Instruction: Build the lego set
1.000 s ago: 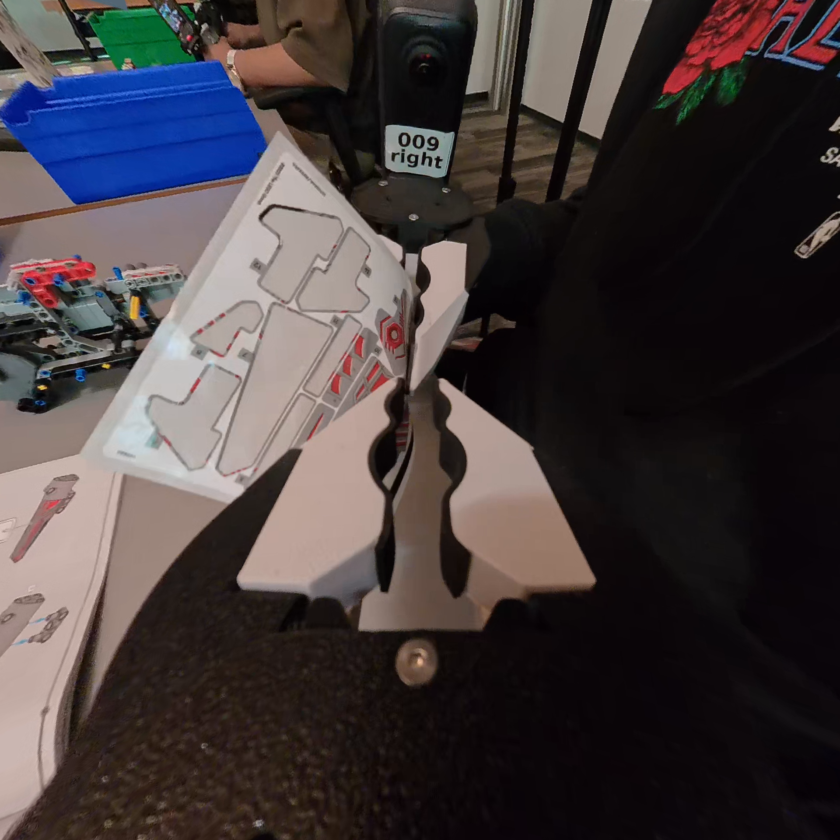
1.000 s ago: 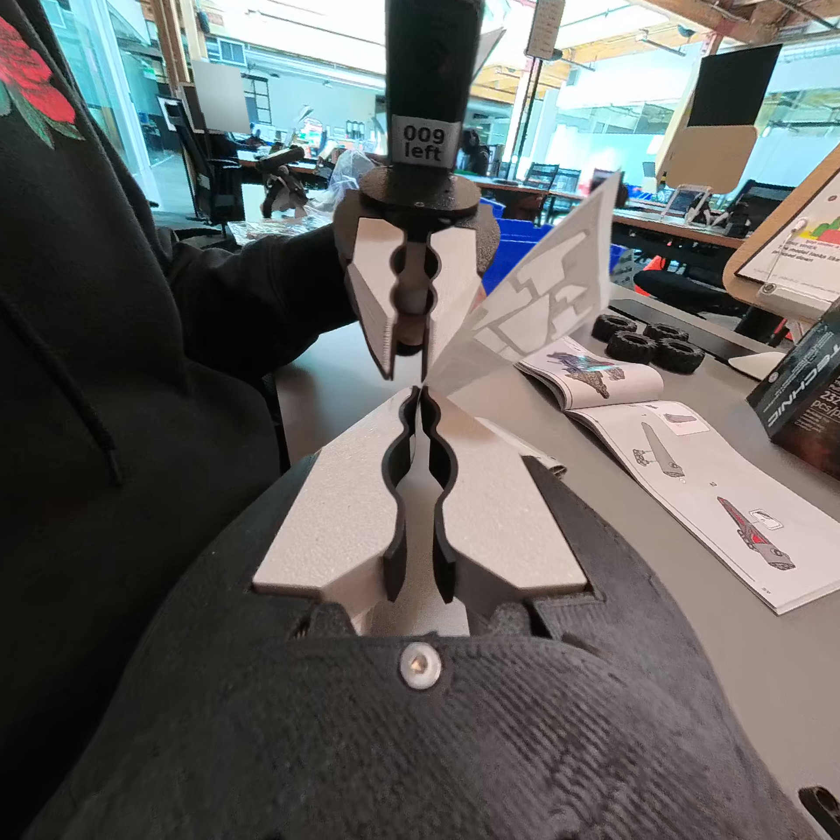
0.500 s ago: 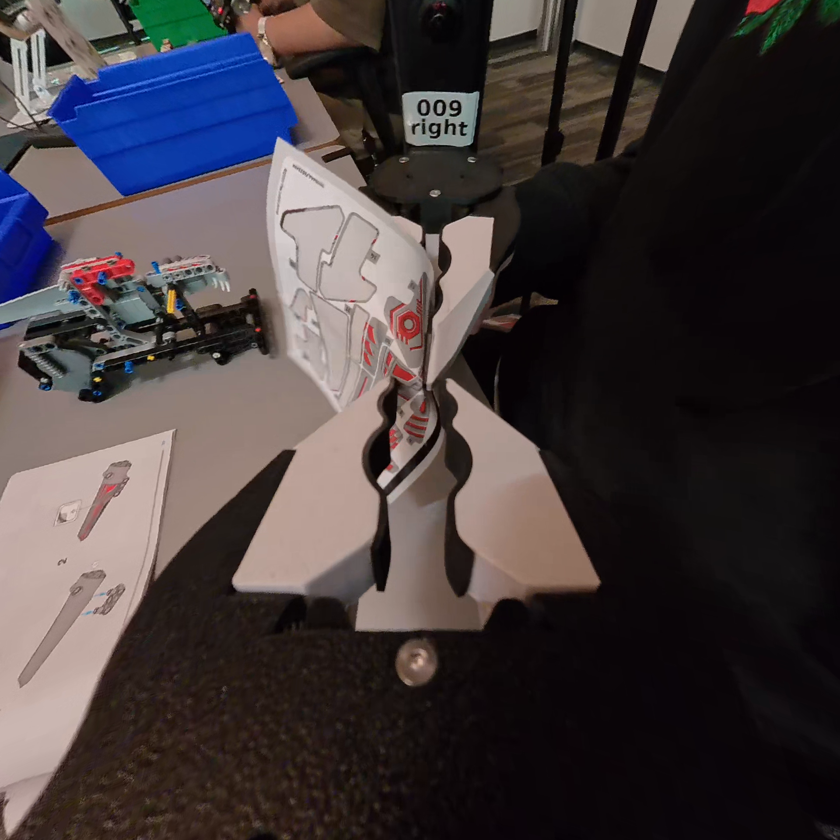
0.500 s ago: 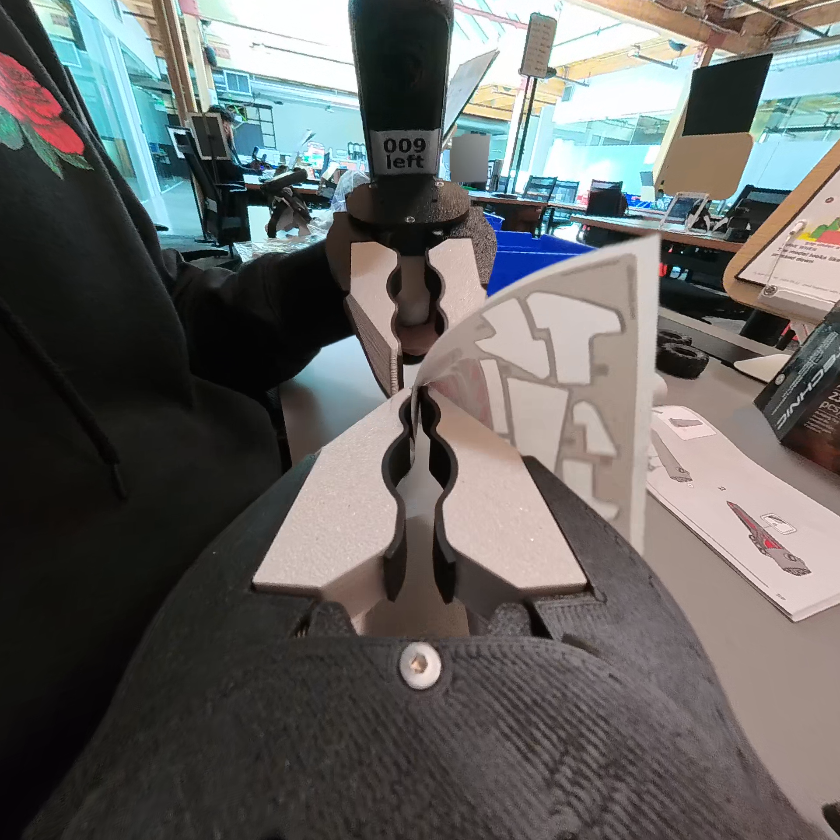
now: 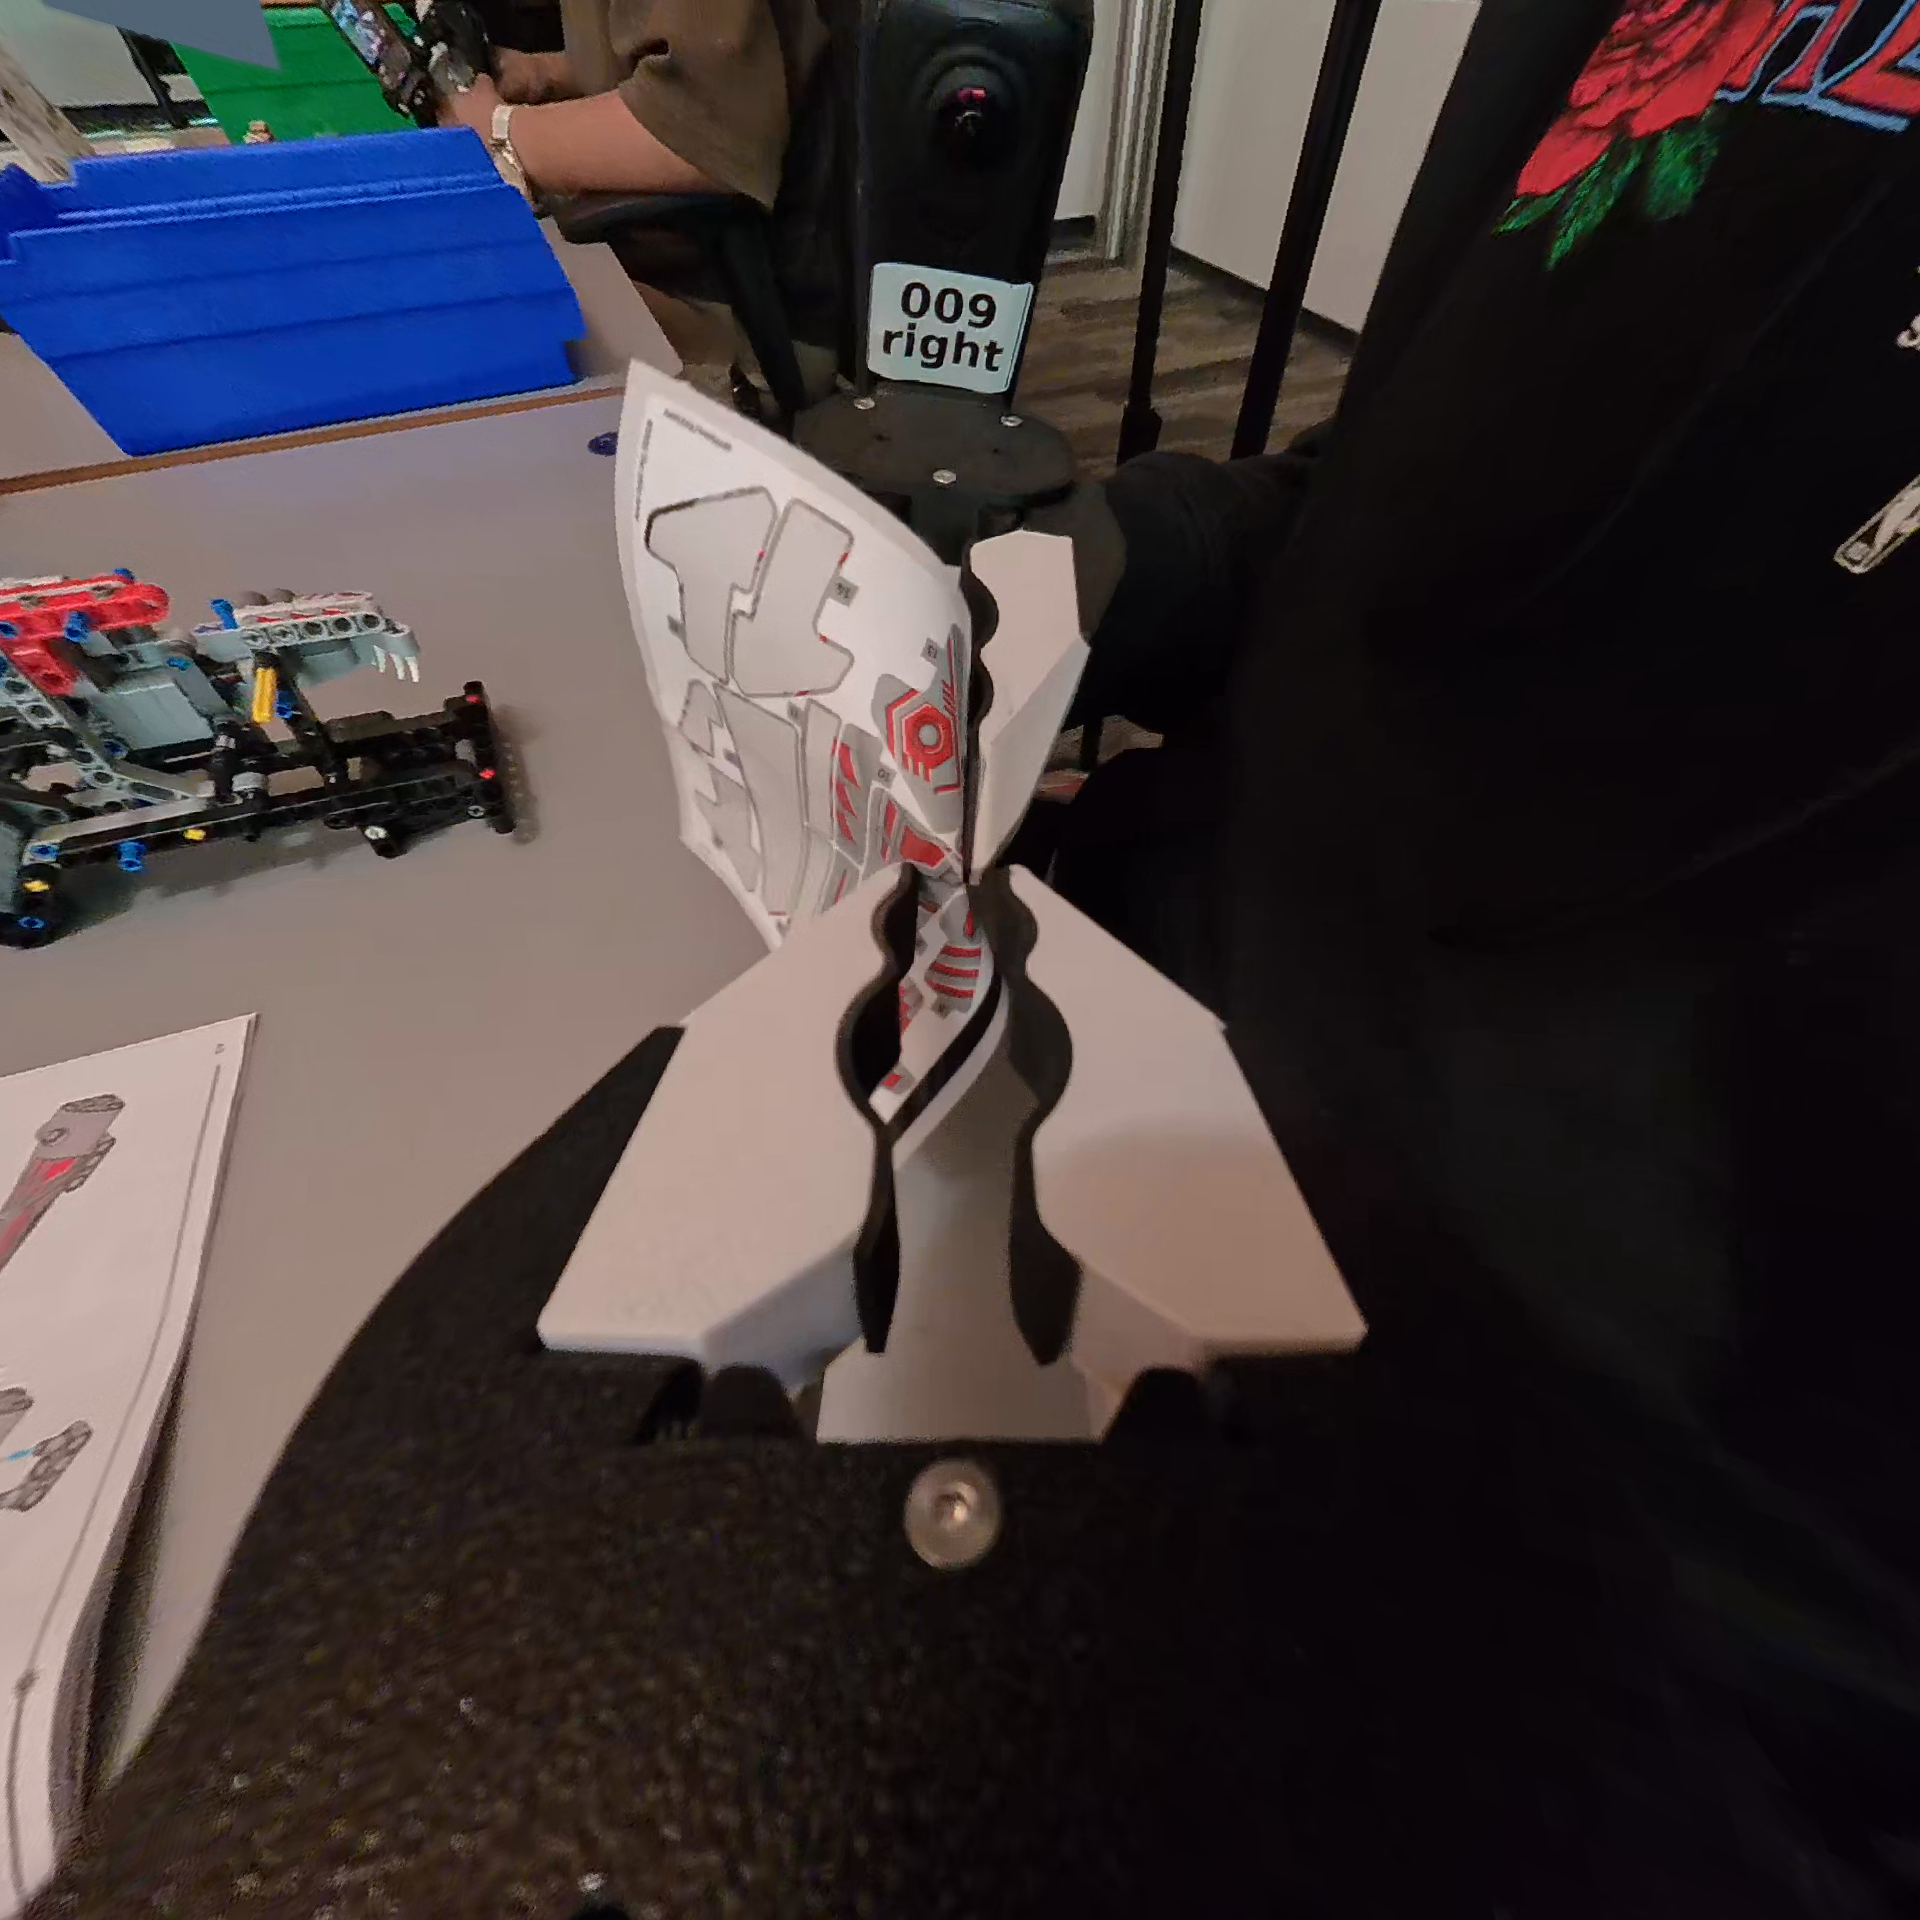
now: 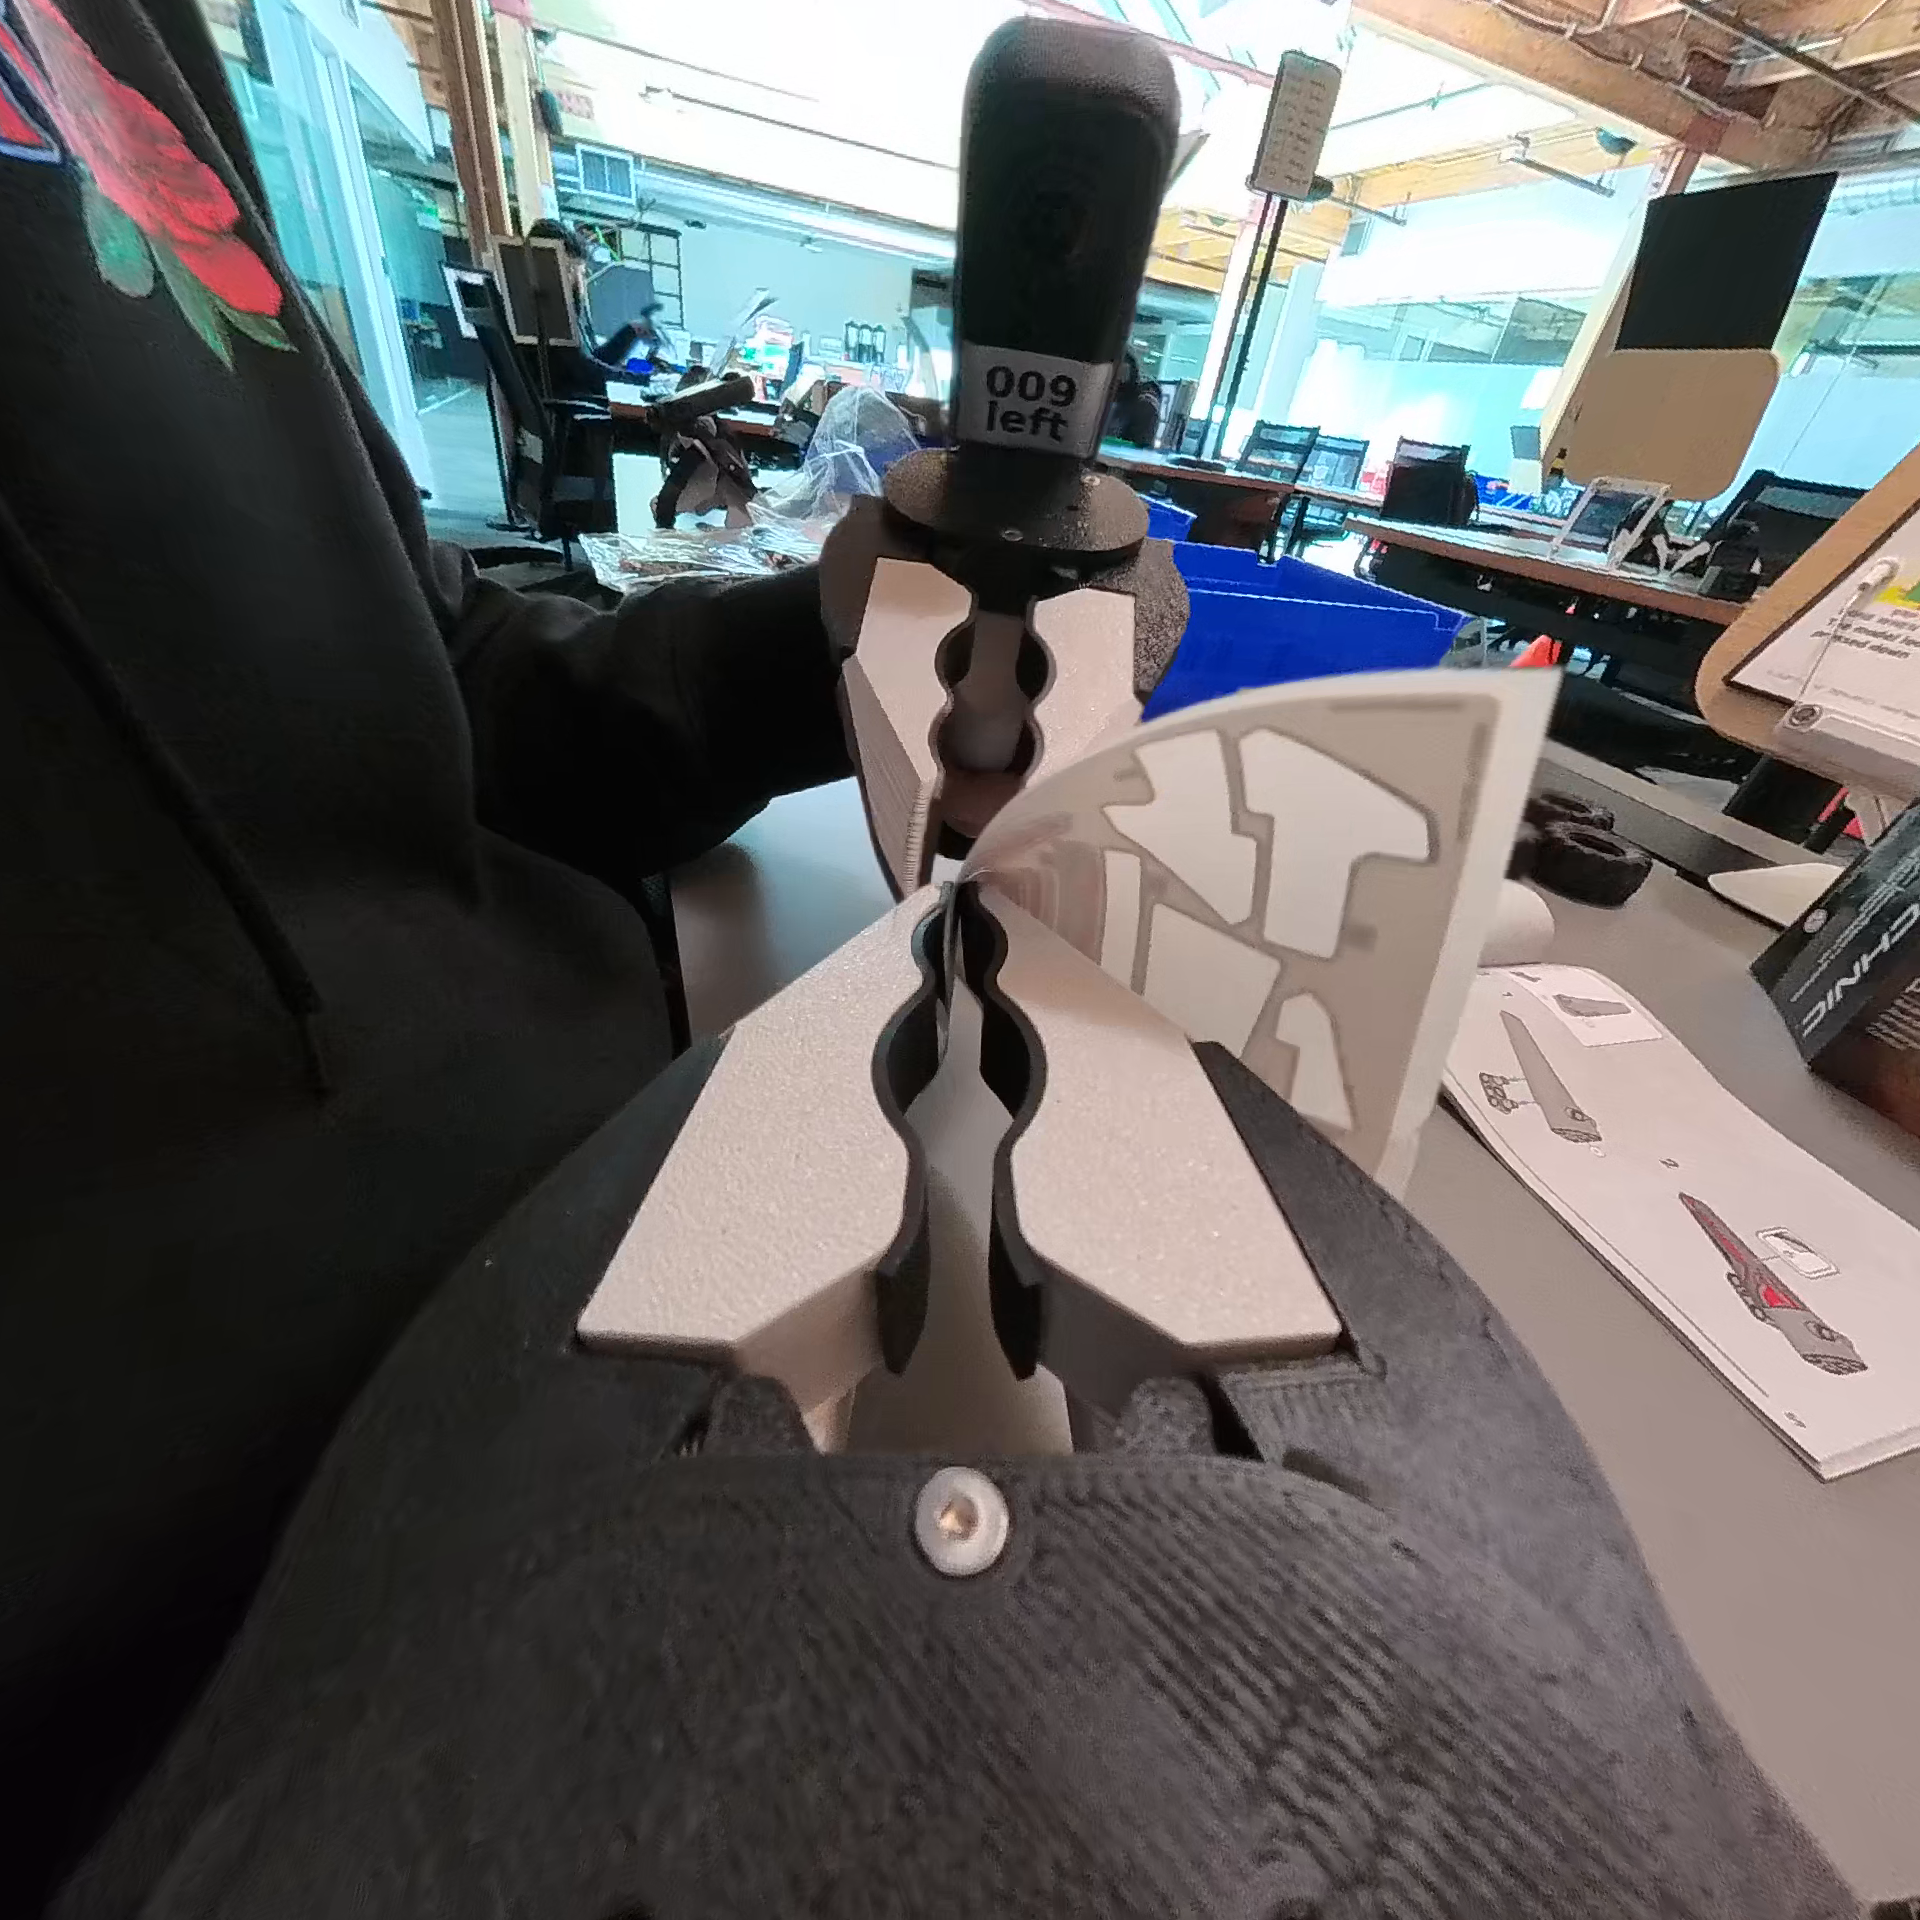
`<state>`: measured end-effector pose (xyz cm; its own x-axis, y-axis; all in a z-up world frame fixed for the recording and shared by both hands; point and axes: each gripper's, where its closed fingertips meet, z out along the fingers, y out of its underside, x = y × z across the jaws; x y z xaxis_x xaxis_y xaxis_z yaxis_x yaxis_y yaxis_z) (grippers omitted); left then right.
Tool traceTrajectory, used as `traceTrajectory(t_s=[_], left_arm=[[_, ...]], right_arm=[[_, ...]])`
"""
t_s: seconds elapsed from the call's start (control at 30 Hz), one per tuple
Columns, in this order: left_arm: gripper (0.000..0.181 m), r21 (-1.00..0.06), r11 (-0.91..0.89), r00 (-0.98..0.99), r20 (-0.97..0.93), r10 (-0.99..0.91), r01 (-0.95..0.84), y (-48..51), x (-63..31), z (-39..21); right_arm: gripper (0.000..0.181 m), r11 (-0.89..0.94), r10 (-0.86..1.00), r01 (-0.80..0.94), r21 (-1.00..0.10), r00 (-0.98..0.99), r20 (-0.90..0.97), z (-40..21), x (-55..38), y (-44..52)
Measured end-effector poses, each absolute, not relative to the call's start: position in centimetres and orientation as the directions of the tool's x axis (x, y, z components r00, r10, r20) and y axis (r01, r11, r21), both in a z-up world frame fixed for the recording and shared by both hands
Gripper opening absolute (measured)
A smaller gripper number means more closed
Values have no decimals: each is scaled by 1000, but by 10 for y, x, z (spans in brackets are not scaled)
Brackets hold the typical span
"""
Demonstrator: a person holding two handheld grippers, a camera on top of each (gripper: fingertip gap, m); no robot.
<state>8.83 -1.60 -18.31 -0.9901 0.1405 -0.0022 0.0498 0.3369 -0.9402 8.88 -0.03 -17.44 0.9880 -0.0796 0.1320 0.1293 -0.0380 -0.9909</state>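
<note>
A white sticker sheet (image 5: 790,665) with grey and red stickers is held in the air between both grippers, curled to one side. My left gripper (image 5: 943,885) is shut on its lower edge. My right gripper (image 5: 972,847) meets it tip to tip from the far side, shut on the same edge. In the right wrist view, the right gripper (image 6: 951,906) pinches a thin edge of the sheet (image 6: 1299,883), whose back bends off to the right. The left gripper (image 6: 938,844) stands just behind it. A partly built lego chassis (image 5: 249,748) lies on the grey table (image 5: 468,987).
An open instruction booklet (image 5: 94,1299) lies at the table's near edge and also shows in the right wrist view (image 6: 1662,1226). Blue bins (image 5: 270,281) stand at the back. Black tyres (image 6: 1579,857) and a dark box (image 6: 1860,966) sit at the right. The holder's black hoodie (image 5: 1558,935) is close by. The grippers are tip to tip, or close to it.
The sheet has gone from spread flat to curled and turned edge-on between the grippers. Both grippers stay pinched tip to tip, and the left view has swung slightly over the table.
</note>
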Motion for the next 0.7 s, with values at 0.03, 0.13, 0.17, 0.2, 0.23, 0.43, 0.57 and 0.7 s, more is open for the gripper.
traceTrajectory(t_s=[0.03, 0.13, 0.17, 0.2, 0.23, 0.43, 0.57, 0.7], left_arm=[[12, -941, 337, -990, 8, 144, 41, -16, 88, -184], [12, -941, 338, -986, 44, 161, 13, -14, 86, -185], [11, -941, 338, -985, 61, 160, -3, -13, 86, -185], [10, -942, 336, -985, 73, 156, -17, -13, 87, -185], [10, -942, 336, -985, 82, 151, -27, -13, 88, -185], [9, -939, 334, -976, 138, 166, -76, -12, 87, -187], [11, -938, 329, -970, 169, 173, -105, -10, 87, -188], [5, -942, 304, -963, 205, 175, -145, -9, 89, -184]], right_arm=[[0, -43, -79, 136, -990, 987, 139, -175, 89, 0], [0, -55, -69, 149, -987, 986, 153, -177, 87, 1], [0, -57, -69, 156, -986, 985, 160, -177, 86, 1], [0, -62, -72, 164, -985, 983, 168, -178, 87, 1], [0, -64, -78, 169, -984, 982, 173, -178, 87, 1], [0, -76, -75, 186, -980, 979, 191, -180, 86, 2], [0, -96, -71, 204, -974, 975, 211, -183, 86, 2], [0, -120, -74, 222, -968, 970, 232, -186, 87, 2]])
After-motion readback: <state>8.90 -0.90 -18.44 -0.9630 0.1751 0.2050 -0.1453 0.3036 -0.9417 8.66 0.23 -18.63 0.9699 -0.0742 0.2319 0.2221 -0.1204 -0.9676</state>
